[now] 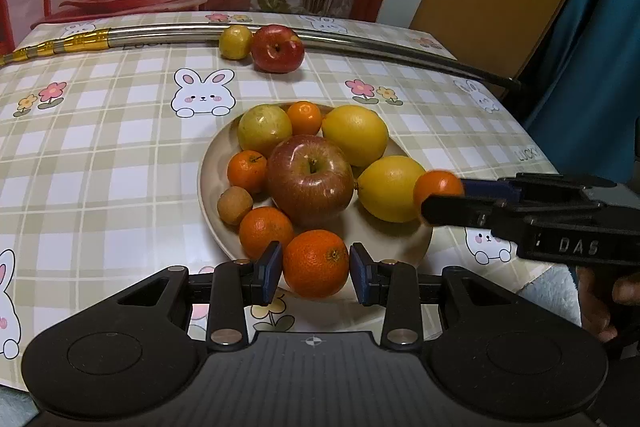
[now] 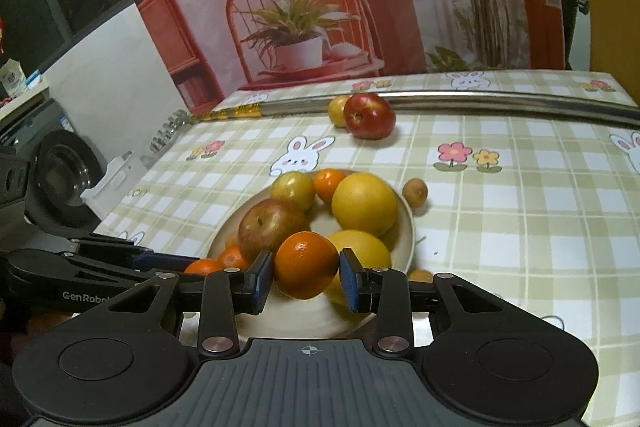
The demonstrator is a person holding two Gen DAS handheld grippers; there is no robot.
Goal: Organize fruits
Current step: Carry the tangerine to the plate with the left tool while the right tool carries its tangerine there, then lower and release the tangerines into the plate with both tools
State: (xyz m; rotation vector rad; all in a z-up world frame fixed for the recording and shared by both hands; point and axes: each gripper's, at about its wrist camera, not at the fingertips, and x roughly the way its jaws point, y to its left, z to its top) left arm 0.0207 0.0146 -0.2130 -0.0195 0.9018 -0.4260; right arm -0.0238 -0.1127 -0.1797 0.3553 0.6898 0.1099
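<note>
A beige plate (image 1: 208, 183) holds a big red apple (image 1: 310, 177), two lemons (image 1: 356, 133), a yellow-green fruit (image 1: 264, 129), several small oranges and a brown fruit (image 1: 234, 205). My left gripper (image 1: 316, 267) stands around an orange (image 1: 316, 263) at the plate's near rim; its pads touch or nearly touch it. My right gripper (image 2: 306, 275) is shut on a small orange (image 2: 306, 263) and holds it over the plate's (image 2: 406, 227) right side; it also shows in the left wrist view (image 1: 438, 187).
A red apple (image 1: 278, 47) and a small yellow fruit (image 1: 235, 41) lie by a metal rod (image 1: 360, 43) at the table's far side. A small brown fruit (image 2: 415, 191) lies on the cloth right of the plate. The table drops off at right.
</note>
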